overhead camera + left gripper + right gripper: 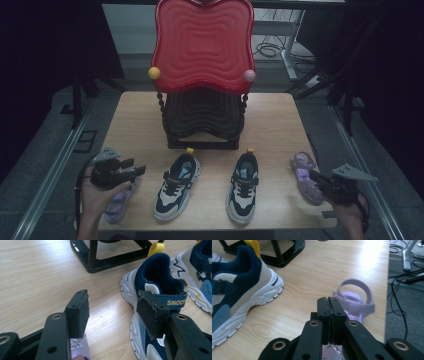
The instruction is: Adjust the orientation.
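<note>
Two navy and white sneakers stand side by side on the wooden table [280, 125], the left sneaker [176, 186] and the right sneaker [243, 186]. A purple sandal [119, 202] lies at the front left under my left gripper [137, 167]. That gripper [112, 307] is open with nothing between its pads, and the left sneaker [155, 277] sits just beyond its jaws. A second purple sandal [301, 167] lies at the front right. My right gripper [312, 175] hovers over its near end. Its pads [328, 301] are pressed together on nothing, with the sandal [354, 300] just behind them.
A red wavy tray [202, 42] with a yellow ball [154, 73] and a pink ball [249, 76] stands on a black stand [202, 120] at the back middle. The stand's base [100, 260] is close behind the sneakers. Cables lie on the floor off the table's right edge [387, 290].
</note>
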